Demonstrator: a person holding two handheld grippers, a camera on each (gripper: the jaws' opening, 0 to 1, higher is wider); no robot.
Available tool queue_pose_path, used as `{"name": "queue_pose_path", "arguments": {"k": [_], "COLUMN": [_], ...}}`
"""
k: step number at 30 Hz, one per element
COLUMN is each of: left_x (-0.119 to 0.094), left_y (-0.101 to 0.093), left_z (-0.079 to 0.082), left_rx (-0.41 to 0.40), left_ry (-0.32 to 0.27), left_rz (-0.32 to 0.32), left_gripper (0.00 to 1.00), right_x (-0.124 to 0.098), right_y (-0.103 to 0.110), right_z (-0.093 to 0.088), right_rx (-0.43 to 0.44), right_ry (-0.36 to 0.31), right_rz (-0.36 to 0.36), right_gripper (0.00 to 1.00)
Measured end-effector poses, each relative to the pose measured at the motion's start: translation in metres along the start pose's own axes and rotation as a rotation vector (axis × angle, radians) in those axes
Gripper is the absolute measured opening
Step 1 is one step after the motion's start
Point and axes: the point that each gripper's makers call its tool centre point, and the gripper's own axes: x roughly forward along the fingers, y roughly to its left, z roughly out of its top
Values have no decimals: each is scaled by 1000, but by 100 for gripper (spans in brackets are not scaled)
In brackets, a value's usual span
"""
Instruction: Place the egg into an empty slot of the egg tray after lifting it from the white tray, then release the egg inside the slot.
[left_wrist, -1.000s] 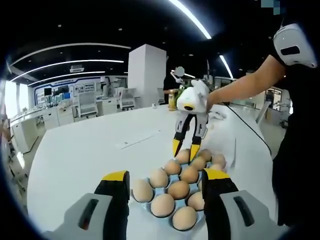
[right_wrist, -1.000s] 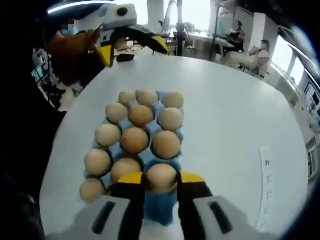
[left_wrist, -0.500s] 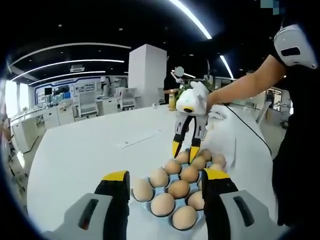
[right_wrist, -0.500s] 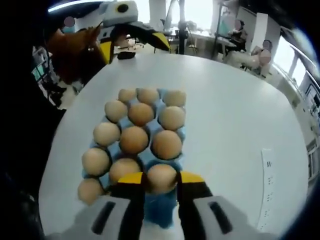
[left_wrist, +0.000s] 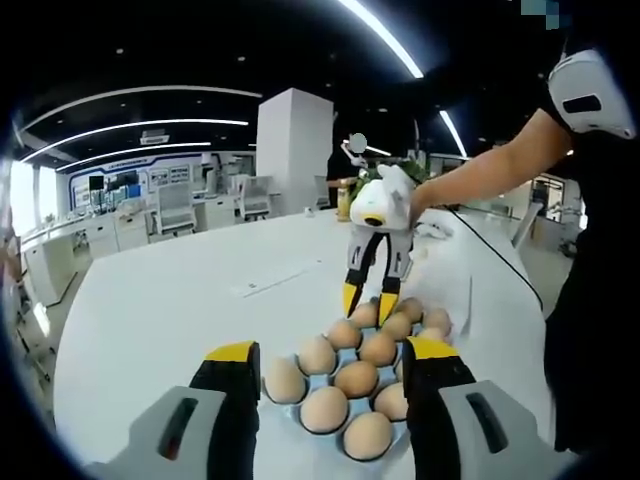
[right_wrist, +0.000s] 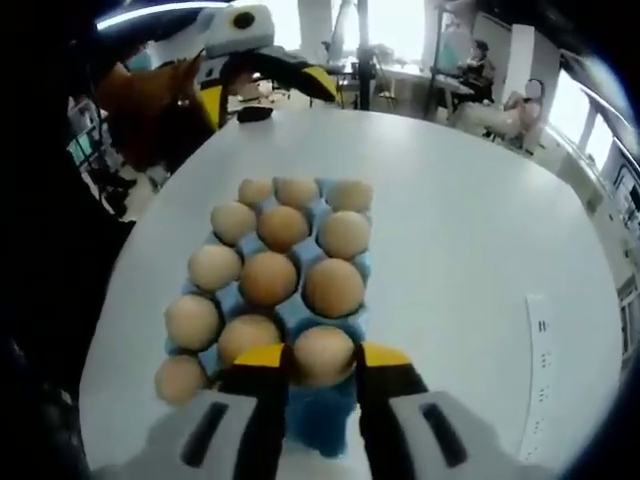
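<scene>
In the right gripper view, the right gripper (right_wrist: 322, 362) has its yellow-tipped black jaws closed on a smooth, pale brown oval egg (right_wrist: 323, 355), held just above the near edge of the blue moulded egg tray (right_wrist: 322, 428), which sits on the round white table (right_wrist: 470, 250). Brown eggs sit in the tray's other visible slots. In the left gripper view, the left gripper (left_wrist: 330, 365) hangs with jaws wide apart over the tray's near end.

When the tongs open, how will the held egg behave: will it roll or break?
The egg between the right tongs is round and smooth, so it could roll on bare table. Over the blue egg tray, a cup should probably catch it. Its shell is likely fragile; release low.
</scene>
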Motion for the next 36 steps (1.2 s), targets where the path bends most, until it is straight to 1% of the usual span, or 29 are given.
{"name": "queue_pose_path", "arguments": {"k": [4,7,12,16,18,22,24,25,31,36], "left_x": [0,1,4,5,5,5,6,6,8,11], "left_y": [0,-1,-2,-2,-2,-2,-3,-3,-4,-6], "left_z": [1,1,3,3,3,3,4,5,5,5], "left_rx": [0,0,5,4,4,7,9,11,12,13], "left_ry": [0,-1,-1,-1,-1,3,2,1,1,2], "left_rz": [0,-2,-9,-9,-11,-12,-13,-15,-19,-26], "left_gripper": [58,58,58,58,58,58,58,58,58,58], "right_x": [-5,-11,-19,-25,-28,-36,-38,-42,-54,-62], "right_y": [-1,-2,-4,0,1,0,1,1,3,5], "right_z": [-2,-3,-10,-18,-20,-31,-33,-39,-60,-72], "right_rx": [9,14,32,43,55,79,86,99,147,174], "right_ry": [-4,-10,-9,-3,-11,-16,-17,-16,-5,-10], "right_rz": [-10,-18,-33,-40,-44,-66,-67,-81,-105,-126], "right_gripper": [30,30,30,30,30,30,30,30,29,29]}}
